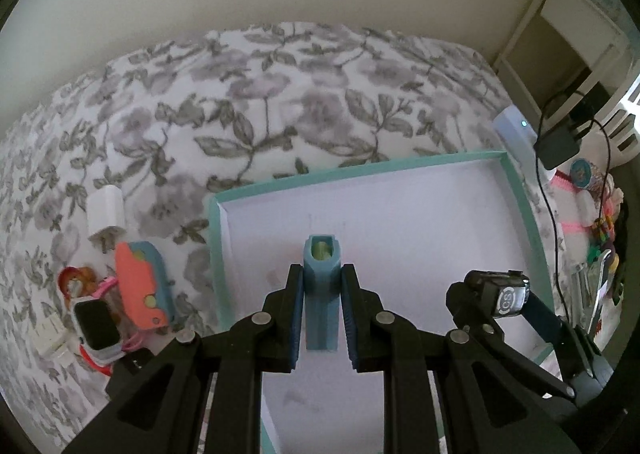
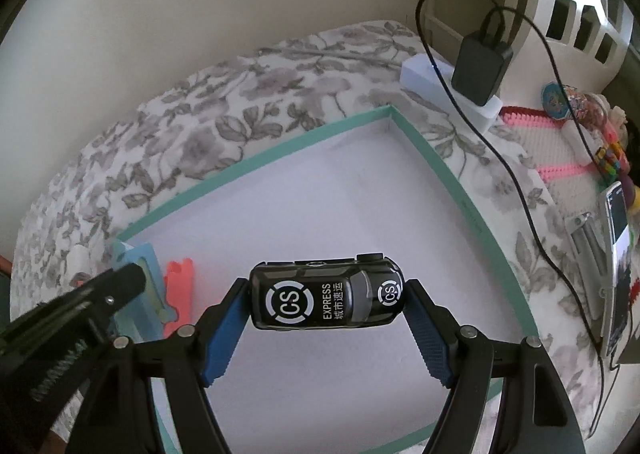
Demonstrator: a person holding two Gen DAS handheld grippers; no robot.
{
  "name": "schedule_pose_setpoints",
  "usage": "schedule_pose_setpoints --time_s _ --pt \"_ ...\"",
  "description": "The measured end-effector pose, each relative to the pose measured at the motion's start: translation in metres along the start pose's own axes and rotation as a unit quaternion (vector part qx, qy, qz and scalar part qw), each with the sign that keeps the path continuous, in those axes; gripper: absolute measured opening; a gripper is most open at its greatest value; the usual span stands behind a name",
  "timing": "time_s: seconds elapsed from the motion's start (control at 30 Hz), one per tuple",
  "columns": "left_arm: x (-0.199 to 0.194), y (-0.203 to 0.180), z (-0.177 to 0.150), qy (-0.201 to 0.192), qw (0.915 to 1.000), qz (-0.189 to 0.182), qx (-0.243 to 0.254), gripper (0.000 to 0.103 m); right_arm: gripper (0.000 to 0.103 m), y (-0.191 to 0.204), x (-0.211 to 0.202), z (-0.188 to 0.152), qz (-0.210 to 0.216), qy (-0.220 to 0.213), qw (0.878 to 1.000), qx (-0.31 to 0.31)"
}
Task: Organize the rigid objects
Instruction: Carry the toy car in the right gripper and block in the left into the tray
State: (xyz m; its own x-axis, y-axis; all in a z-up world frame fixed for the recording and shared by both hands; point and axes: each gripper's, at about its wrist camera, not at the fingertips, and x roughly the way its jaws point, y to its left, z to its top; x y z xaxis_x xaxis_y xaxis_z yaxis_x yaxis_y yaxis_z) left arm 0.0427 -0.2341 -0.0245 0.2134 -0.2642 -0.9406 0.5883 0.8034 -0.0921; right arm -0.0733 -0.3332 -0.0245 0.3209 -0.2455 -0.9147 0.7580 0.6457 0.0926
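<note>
While both claws hang over the teal-rimmed tray [image 1: 516, 190], each already carries a piece. Left claw [image 1: 321, 294], lower centre of the left wrist view, is clamped tight on a blue plastic block [image 1: 321, 286]; block's long axis runs straight out along the fingers, tip toward the tray's white floor in mid-frame. Right claw [image 2: 326, 314], lower centre of the right wrist view, is clamped on a black toy car [image 2: 326, 296] marked "CS EXPRESS", jaws held wide by it; car's long axis lies crosswise, left to right, pads on nose and tail. Tray floor sits directly beyond both loads, bare apart from what the claws hold over it. Judgement: the drop is next, and the left claw looks nearer the tray's left wall, the right claw nearer the middle. Outside the tray, at lower left of the left view, wait a coral and blue piece [image 1: 140, 286] and a smartwatch [image 1: 96, 320] on the floral bedspread [image 1: 280, 94].
</note>
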Motion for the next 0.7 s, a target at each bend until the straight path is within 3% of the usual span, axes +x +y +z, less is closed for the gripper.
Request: schedule_pose_setpoints --time_s 0.27,0.7 --pt "0.019 0.001 0.003 0.02 0.9998 -0.005 -0.002 0.019 0.079 0.0 0.014 -0.001 -0.013 0.017 1.0 -0.008" --pt "0.027 -0.004 0.014 0.004 0.9999 -0.005 0.011 0.019 0.079 -0.006 0.037 0.004 -0.036 0.03 0.999 -0.017"
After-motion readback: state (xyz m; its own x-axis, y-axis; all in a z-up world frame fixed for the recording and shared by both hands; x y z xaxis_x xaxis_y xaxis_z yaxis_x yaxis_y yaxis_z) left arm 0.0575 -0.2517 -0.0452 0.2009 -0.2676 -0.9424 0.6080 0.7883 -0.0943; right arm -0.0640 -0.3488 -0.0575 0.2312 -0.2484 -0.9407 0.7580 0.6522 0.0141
